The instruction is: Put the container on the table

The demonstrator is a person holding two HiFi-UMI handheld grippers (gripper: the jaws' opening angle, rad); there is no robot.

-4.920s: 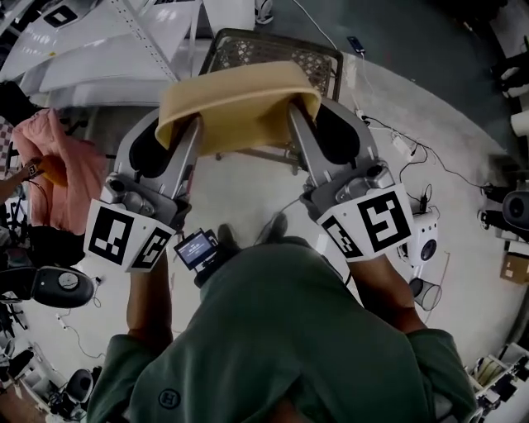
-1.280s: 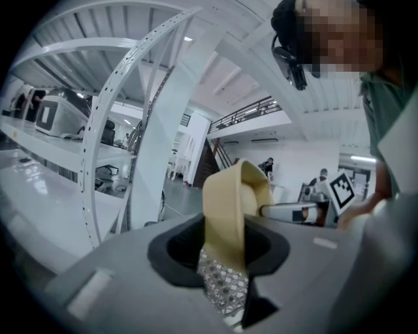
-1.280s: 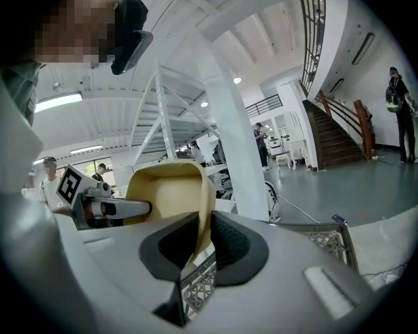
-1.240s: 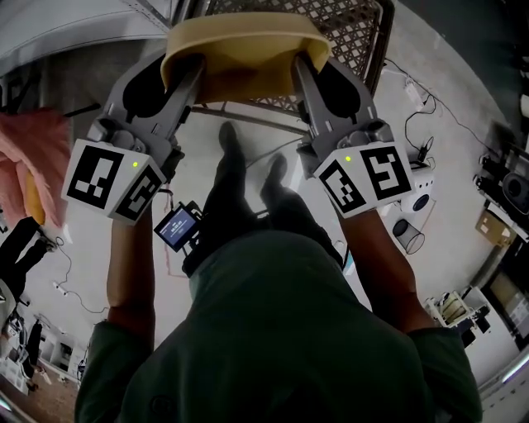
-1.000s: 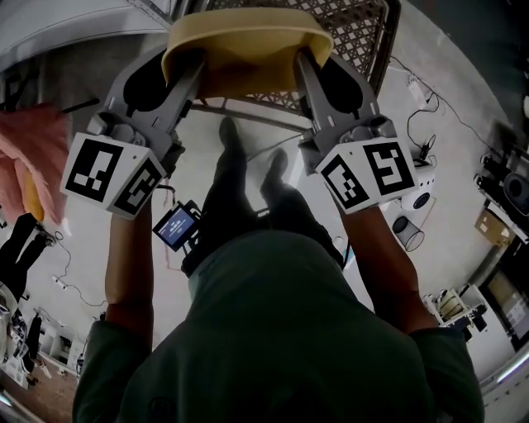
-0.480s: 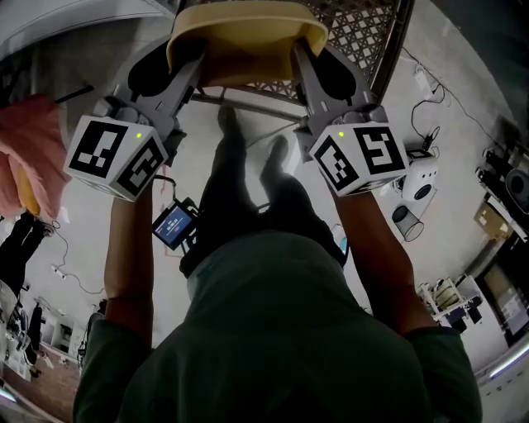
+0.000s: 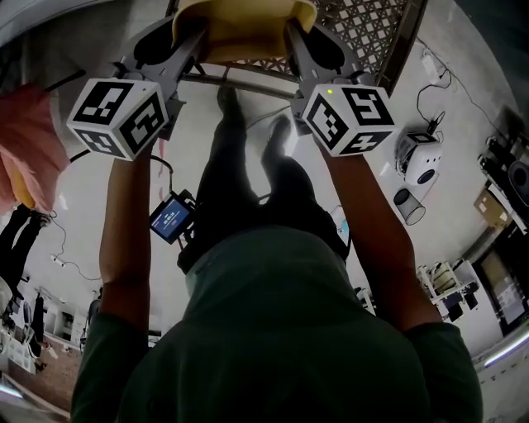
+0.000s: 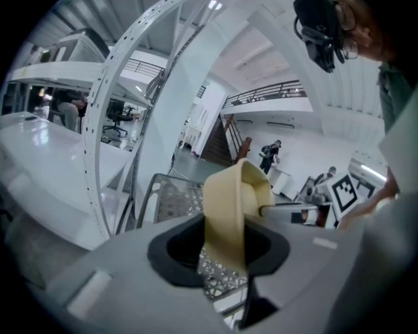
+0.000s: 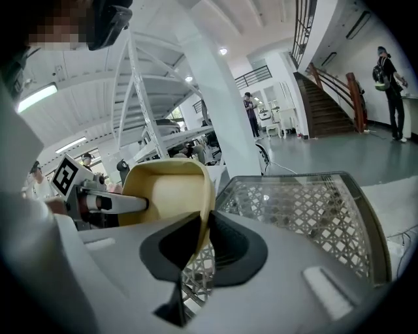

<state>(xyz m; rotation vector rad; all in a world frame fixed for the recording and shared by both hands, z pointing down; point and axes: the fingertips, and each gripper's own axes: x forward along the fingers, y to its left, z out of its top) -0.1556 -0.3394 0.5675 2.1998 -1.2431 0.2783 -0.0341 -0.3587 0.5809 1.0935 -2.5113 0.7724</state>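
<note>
Container point(image 7: 244, 25), smooth beige plastic with a rolled rim, held over the near edge of the diamond-mesh metal table point(image 7: 368, 33), left gripper point(image 7: 197, 43) clamped on one side wall, right gripper point(image 7: 295, 43) closing its jaws on the opposite wall

The person wears a dark green short-sleeved shirt point(image 7: 273, 330), dark trousers point(image 7: 248, 186) and a black hip unit point(image 7: 169, 219) with a lit blue screen. The left gripper point(image 7: 198, 37) and right gripper point(image 7: 291, 37) have grey bodies and black pads, each with a white cube point(image 7: 120, 116) bearing black square markers. The right jaws are closing on the container point(image 7: 244, 21) wall between them.
</note>
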